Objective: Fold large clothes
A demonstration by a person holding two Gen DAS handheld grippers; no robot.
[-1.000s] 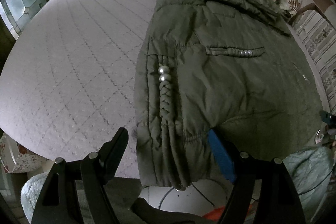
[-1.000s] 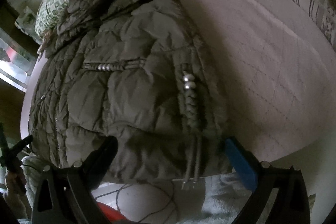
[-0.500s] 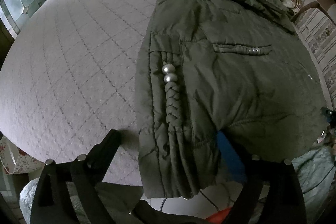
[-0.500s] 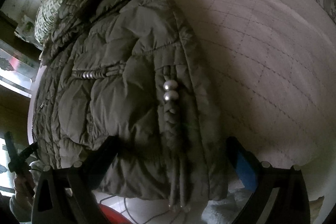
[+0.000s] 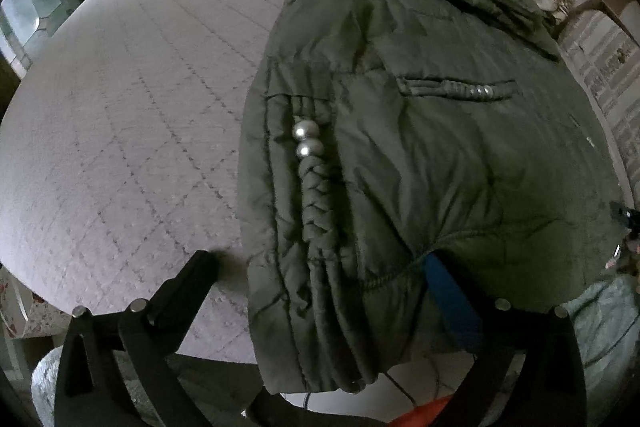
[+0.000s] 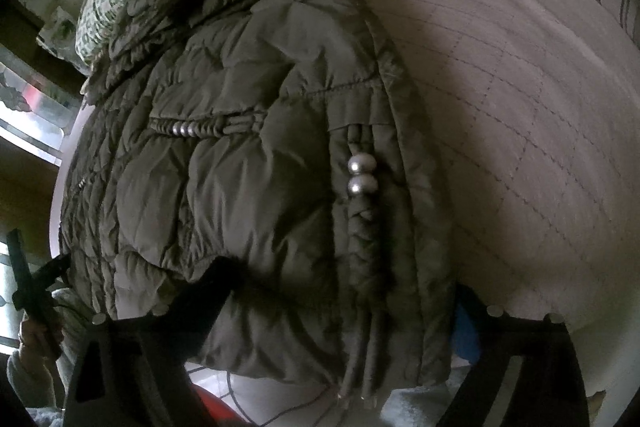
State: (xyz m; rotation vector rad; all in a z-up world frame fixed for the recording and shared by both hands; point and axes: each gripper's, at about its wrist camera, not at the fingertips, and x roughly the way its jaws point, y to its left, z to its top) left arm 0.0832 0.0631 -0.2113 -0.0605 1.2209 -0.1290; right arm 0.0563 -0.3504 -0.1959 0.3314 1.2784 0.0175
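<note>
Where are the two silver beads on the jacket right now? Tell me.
In the right wrist view, the silver beads sit atop the braided cord near the jacket's right edge, beside the bare quilted mattress.

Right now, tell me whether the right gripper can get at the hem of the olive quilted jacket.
Probably yes. The right gripper straddles the olive quilted jacket's hem, its jaws closing with the braided cord and fabric between them; nothing blocks the way.

The jacket point(image 5: 420, 147) lies on the bed point(image 5: 120, 127), with its bottom edge hanging over the near side. A pillow point(image 6: 104, 11) sits behind it, at the far end.
</note>
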